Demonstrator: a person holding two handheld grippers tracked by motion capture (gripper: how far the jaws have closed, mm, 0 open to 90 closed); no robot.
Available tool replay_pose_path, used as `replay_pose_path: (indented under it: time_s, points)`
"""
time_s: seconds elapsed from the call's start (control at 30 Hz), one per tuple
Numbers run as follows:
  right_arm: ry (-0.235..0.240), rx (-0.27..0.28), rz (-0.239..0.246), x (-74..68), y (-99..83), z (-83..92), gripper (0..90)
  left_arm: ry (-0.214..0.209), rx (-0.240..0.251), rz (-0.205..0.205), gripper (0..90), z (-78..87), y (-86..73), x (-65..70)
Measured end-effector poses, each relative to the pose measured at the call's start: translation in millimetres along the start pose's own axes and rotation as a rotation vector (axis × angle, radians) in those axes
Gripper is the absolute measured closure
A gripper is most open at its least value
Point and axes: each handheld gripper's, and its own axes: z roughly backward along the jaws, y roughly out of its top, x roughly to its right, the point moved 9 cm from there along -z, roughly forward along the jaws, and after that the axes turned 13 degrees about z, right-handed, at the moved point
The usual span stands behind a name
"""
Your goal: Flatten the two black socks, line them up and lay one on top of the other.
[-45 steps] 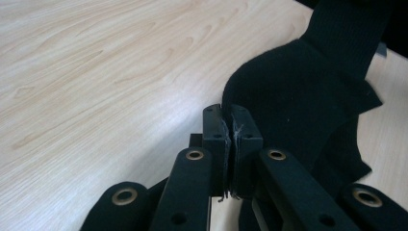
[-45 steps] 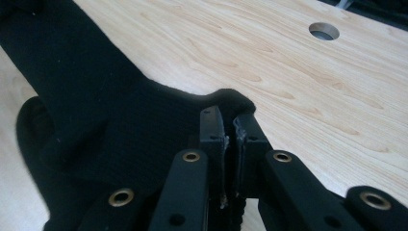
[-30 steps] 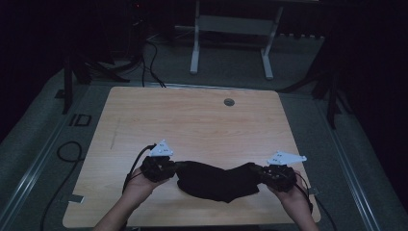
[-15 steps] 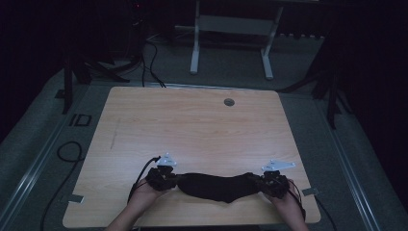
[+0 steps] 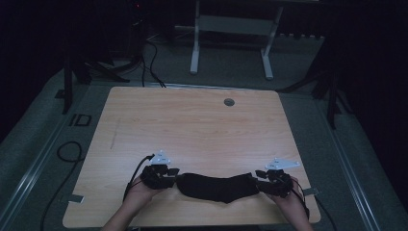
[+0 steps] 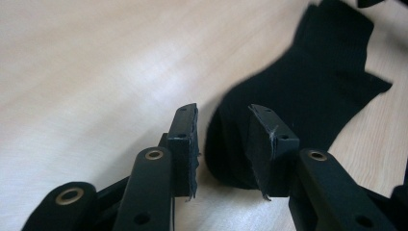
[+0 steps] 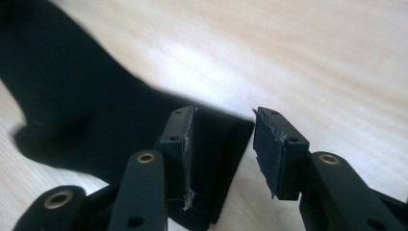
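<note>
A black sock (image 5: 216,186) lies stretched sideways on the wooden table (image 5: 192,130), near its front edge. My left gripper (image 5: 168,175) is at the sock's left end and my right gripper (image 5: 260,177) at its right end. In the left gripper view the left gripper (image 6: 222,113) has just been opening. The sock (image 6: 308,91) rests between its pads, untouched by them. The right gripper (image 7: 223,115) has just been opening too. The sock's other end (image 7: 96,120) lies flat between those jaws, free of the pads.
A round cable hole (image 5: 229,102) sits at the table's far middle. The front edge runs just under both hands. Cables (image 5: 67,154) trail on the floor at the left. A white desk frame (image 5: 231,43) stands beyond the table.
Both hands came down toward the table. The sock, which hung sagging between the shut grippers, now lies on the wood. Both pairs of jaws have parted and let go of it.
</note>
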Motion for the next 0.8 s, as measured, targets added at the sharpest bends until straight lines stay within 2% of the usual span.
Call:
replay_pose_path:
  time_s: [0.03,0.07,0.13,0.2,0.23,0.37,0.43,0.53,0.6,0.67,0.73,0.8]
  points:
    - [0.003,0.010,0.004,-0.8,3.4,3.5,65.0,-0.017,0.013,-0.003,63.3,3.0,2.1,2.9]
    - [-0.002,0.015,0.020,-2.2,6.1,5.9,69.6,-0.020,0.015,-0.010,67.6,4.8,2.7,6.2]
    - [-0.003,0.004,0.061,-7.9,8.4,6.3,83.1,-0.016,0.004,-0.040,80.7,3.3,1.1,14.4]
    - [-0.006,-0.009,0.085,-13.1,8.0,2.9,88.3,0.003,-0.013,-0.075,88.3,-2.5,-2.6,21.2]
    - [0.006,-0.016,0.088,-15.6,6.8,-0.2,89.0,0.010,-0.024,-0.088,89.3,-6.4,-4.7,23.3]
    - [0.019,-0.041,0.076,-17.5,-0.1,-10.3,89.3,0.020,-0.056,-0.090,89.8,-17.8,-10.8,23.1]
    - [0.021,-0.070,0.064,-16.2,-9.6,-18.7,89.2,0.044,-0.072,-0.073,89.9,-26.1,-15.3,13.5]
    - [0.019,-0.097,0.054,-11.6,-20.0,-25.8,89.2,0.074,-0.081,-0.082,89.9,-29.8,-20.0,1.8]
    - [0.035,-0.081,0.034,-11.0,-20.7,-26.6,89.2,0.072,-0.089,-0.059,90.0,-31.6,-22.9,-3.3]
    - [0.025,-0.091,0.066,-11.4,-20.3,-27.3,89.0,0.071,-0.089,-0.053,90.0,-33.5,-23.5,-5.6]
    - [0.027,-0.098,0.079,-12.3,-19.3,-29.4,88.7,0.086,-0.084,-0.076,90.0,-34.5,-22.4,-6.7]
    - [0.031,-0.095,0.079,-12.1,-17.9,-32.4,88.1,0.095,-0.079,-0.075,90.0,-35.3,-20.6,-8.5]
